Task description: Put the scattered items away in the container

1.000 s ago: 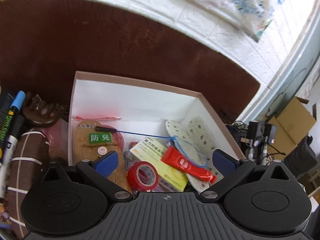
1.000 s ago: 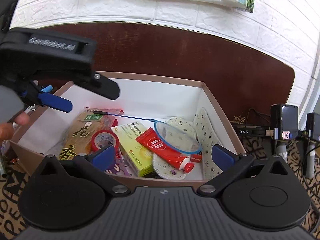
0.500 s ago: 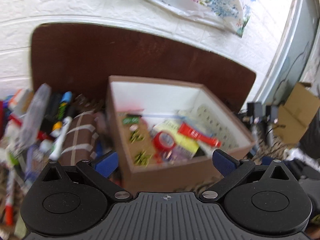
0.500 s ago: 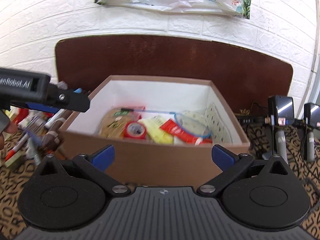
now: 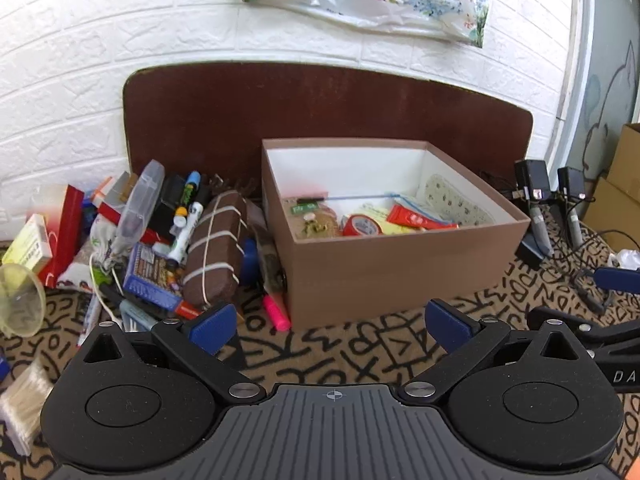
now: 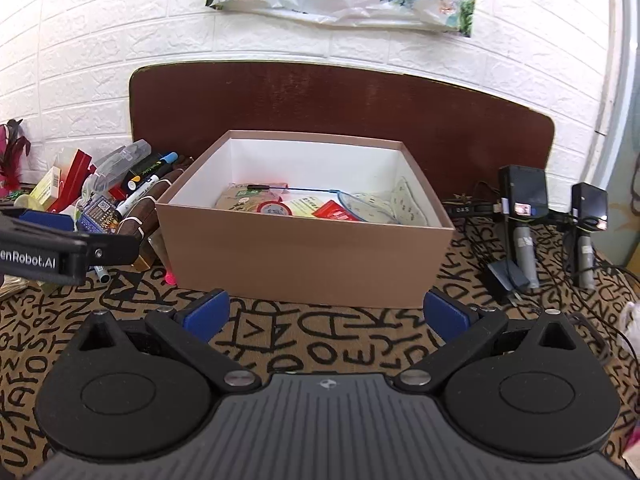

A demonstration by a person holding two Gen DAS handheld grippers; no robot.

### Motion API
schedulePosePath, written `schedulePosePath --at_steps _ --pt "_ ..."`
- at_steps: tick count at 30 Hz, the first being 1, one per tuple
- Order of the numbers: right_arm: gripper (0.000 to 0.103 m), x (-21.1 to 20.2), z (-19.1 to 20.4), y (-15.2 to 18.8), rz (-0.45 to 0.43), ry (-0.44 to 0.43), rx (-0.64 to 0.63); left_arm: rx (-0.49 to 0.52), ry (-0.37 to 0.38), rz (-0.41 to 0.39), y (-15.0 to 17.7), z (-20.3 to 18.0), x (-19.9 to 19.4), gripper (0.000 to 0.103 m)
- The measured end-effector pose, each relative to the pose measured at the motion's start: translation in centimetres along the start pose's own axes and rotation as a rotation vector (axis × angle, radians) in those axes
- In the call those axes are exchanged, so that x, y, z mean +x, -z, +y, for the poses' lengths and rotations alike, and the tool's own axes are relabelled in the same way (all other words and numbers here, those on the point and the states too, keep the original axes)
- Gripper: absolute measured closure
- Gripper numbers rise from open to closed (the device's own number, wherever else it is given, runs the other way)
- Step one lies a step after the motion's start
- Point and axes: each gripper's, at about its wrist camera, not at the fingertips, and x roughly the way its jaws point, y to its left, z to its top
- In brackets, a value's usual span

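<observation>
- Nearest, the left gripper point(image 5: 327, 322) is seen with its blue fingers point(image 5: 208, 322) spread wide and nothing between them; the right gripper point(image 6: 326, 312) is likewise released and empty.
- Both grippers are held low and level over the patterned surface point(image 5: 360, 344), pointed forward at the box; the right gripper's side is seen at the right edge of the left view, so the two are held near each other.
- Just ahead of the left fingers, a pink highlighter point(image 5: 276, 312) is lying against the corner of the box. It is judged light, stiff and smooth; it should be taken across the middle of its barrel.
- Ahead and to the left of the left fingers, the scattered pile point(image 5: 152, 236) is found: markers, small cartons, a clear plastic case and a brown bundle point(image 5: 216, 248) tied with white bands. The bundle is probably soft and heavier; a grip beside a band is advised.
- Straight ahead of both pairs of fingers the brown box point(image 6: 304, 256) is standing, with a red tape roll point(image 5: 360, 225), a red tube and insoles already inside.
</observation>
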Motion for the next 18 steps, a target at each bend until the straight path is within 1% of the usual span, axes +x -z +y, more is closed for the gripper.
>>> schedulePosePath --at_steps 6,10,12,15,18 --pt "0.001 -0.7 -0.2 -0.1 0.006 0.013 -0.005 0.005 0.006 0.022 0.7 -0.6 0.2 0.000" --pt "0.001 -0.5 -0.2 -0.1 0.023 0.006 -0.010 -0.013 0.010 0.033 1.0 -0.6 0.5 0.000" --pt "0.001 -0.3 -0.1 -0.1 0.032 0.003 -0.015 -0.007 -0.002 0.026 1.1 -0.7 0.7 0.000" --pt "0.001 -0.1 0.0 -0.1 0.036 0.000 -0.020 0.014 -0.046 0.023 1.1 -1.1 0.9 0.000" --pt "0.001 0.1 0.0 -0.2 0.039 0.000 -0.020 0.018 -0.041 0.035 1.1 -1.1 1.2 0.000"
